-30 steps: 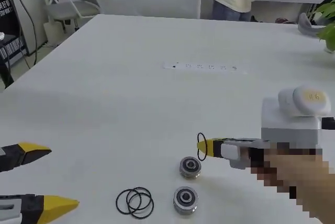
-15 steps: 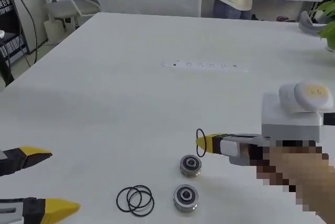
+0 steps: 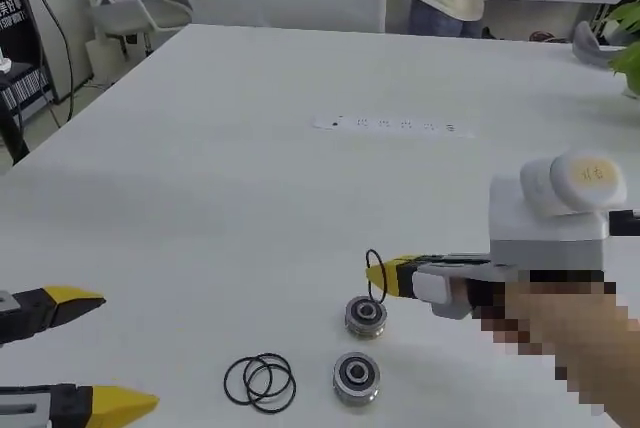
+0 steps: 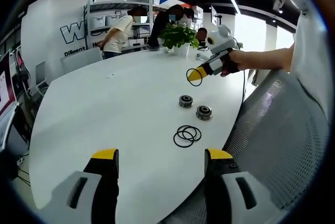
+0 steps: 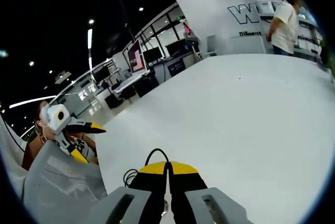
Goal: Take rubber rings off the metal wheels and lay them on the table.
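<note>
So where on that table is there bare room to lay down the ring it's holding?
Wide bare table lies between the power strip and the right gripper holding the rubber ring; a smaller patch lies between the left gripper and the laid rings. It's crowded around the two metal wheels.

head view looks forward and down over the table (image 3: 250,148) from its near edge. left gripper view faces the right gripper (image 4: 194,76) across it. right gripper view sits low over the table, with the left gripper (image 5: 86,140) at its left edge. all three share the tabletop.
</note>
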`<act>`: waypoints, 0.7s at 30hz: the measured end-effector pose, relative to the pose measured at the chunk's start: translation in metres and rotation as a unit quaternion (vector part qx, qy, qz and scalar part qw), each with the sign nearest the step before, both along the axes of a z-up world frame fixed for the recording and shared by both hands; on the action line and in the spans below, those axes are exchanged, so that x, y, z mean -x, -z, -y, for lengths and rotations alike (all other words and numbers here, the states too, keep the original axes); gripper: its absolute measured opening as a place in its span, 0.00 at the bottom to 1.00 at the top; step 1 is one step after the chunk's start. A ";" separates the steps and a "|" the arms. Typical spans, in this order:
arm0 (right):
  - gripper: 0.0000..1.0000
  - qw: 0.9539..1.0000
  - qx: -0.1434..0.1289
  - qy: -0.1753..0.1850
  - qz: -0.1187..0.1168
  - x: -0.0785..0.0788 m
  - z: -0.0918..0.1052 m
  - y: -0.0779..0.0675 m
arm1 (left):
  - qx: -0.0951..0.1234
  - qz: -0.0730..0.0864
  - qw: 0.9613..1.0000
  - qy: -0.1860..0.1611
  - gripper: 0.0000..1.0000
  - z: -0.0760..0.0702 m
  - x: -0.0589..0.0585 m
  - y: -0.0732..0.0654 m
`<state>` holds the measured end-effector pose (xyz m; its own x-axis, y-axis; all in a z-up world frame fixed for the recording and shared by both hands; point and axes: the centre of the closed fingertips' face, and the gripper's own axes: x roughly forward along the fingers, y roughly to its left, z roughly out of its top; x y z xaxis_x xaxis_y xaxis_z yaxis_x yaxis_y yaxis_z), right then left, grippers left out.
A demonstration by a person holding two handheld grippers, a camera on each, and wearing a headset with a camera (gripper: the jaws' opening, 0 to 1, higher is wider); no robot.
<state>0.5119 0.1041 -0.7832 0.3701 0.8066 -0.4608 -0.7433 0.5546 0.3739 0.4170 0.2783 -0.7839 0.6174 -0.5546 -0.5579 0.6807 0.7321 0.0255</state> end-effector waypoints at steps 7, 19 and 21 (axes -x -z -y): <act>0.00 1.000 0.004 -0.009 0.005 0.002 -0.003 -0.001 | -0.001 -0.001 1.000 0.003 0.64 0.001 0.001 0.000; 0.00 1.000 0.015 -0.023 0.012 0.006 -0.007 0.001 | -0.003 -0.002 1.000 0.003 0.64 0.002 0.001 0.000; 0.00 0.999 0.017 -0.026 0.012 0.008 -0.008 0.002 | -0.002 -0.002 1.000 0.002 0.64 0.002 0.002 0.001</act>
<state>0.5043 0.1125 -0.7852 0.3391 0.8089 -0.4803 -0.7799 0.5272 0.3373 0.4154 0.2764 -0.7847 0.6122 -0.5553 -0.5628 0.6840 0.7290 0.0247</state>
